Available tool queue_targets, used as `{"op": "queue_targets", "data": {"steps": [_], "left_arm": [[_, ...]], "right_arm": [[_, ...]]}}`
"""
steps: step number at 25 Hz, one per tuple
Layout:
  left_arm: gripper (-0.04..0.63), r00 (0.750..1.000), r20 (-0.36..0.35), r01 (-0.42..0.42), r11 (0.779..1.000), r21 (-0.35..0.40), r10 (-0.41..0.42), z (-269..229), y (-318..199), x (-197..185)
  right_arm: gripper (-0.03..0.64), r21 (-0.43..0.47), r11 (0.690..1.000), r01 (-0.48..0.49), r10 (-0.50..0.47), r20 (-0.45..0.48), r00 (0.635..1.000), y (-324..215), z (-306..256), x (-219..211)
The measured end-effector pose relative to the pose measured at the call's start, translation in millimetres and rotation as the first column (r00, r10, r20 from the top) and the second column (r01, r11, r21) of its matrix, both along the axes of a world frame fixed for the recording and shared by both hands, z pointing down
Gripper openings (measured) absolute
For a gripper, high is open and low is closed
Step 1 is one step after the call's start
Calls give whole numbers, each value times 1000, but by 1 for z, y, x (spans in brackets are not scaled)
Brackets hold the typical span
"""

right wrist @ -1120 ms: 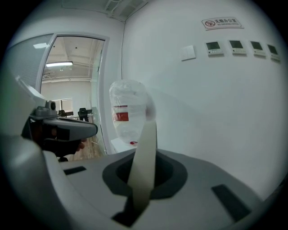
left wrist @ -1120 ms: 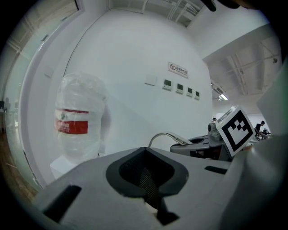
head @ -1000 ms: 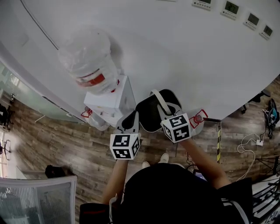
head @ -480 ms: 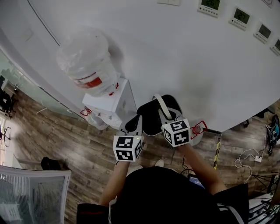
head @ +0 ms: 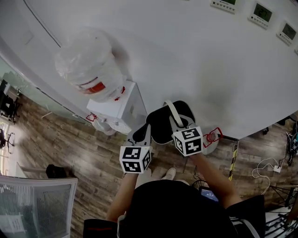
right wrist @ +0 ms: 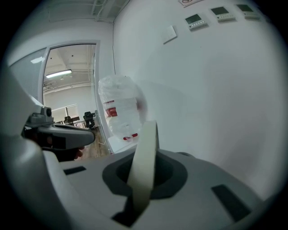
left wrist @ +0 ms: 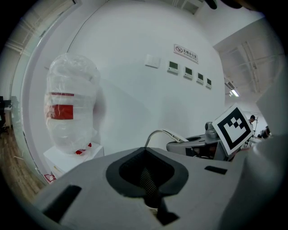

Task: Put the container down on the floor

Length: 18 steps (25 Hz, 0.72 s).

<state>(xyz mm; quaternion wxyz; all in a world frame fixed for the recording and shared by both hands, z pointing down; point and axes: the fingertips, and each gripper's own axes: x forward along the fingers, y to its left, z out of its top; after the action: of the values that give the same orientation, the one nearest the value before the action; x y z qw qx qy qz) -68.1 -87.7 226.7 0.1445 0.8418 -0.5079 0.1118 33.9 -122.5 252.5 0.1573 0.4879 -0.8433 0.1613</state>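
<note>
Container (head: 160,124), dark, held off wood floor (head: 88,160): left gripper (head: 139,131) jaws closed on dark mesh strip (left wrist: 145,179), right gripper (head: 179,119) jaws clamping cream handle (right wrist: 144,157); lowering pending, likely needs level 2-gripper descent.

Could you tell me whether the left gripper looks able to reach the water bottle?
Probably not now: the left gripper has its jaws shut on the container, though nothing stands between it and the water bottle.

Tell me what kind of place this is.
Probably an office: a white water dispenser topped with a plastic-wrapped clear bottle, a row of white wall thermostat panels, and grey-brown wood-plank flooring.
</note>
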Motion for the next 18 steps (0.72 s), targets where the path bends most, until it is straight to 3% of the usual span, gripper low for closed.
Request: {"op": "queue_targets", "data": {"steps": [4,18], "left_arm": [[17,1000,22,-14,1000,-15,15,11,-10,-6],[17,989,-17,-149,986,-75,149,47,-61,-17]], "right_arm": [[31,-20,1000,-20,21,11,1000,-9,12,-4],[31,-112,985,-131,132,0,991,-35,53,-20]]}}
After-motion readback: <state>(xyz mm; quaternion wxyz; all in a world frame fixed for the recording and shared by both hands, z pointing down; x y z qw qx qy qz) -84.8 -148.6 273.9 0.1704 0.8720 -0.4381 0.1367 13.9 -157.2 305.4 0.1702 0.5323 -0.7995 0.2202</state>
